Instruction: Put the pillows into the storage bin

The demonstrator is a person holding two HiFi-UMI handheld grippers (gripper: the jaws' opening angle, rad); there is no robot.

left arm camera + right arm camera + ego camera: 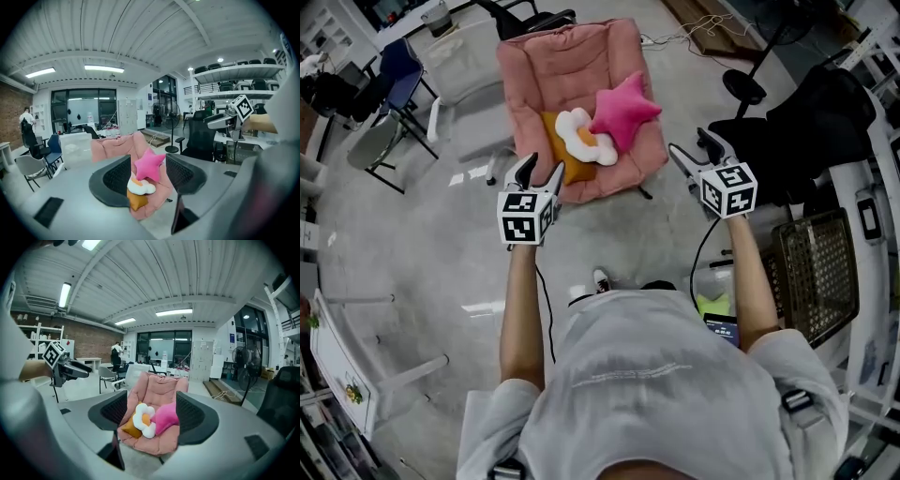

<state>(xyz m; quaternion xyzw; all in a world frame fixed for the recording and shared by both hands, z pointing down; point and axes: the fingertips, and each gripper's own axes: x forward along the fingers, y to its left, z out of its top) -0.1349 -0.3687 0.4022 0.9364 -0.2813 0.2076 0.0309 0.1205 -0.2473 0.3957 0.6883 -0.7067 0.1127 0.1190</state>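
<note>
My left claw point(539, 169) and right claw point(689, 143) hang mid-frame, jaws apart, holding nothing. Above them, the star pillow point(624, 112) and flower pillow point(581, 137) lie on the pink chair point(567, 66).

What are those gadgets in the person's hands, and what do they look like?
Each hand carries a grey two-fingered tool: the left tool and right tool have dark ribbed pads inside. Each bears a white cube with black square markers and trails a thin black cable. The person wears a light grey short-sleeved shirt.
</note>
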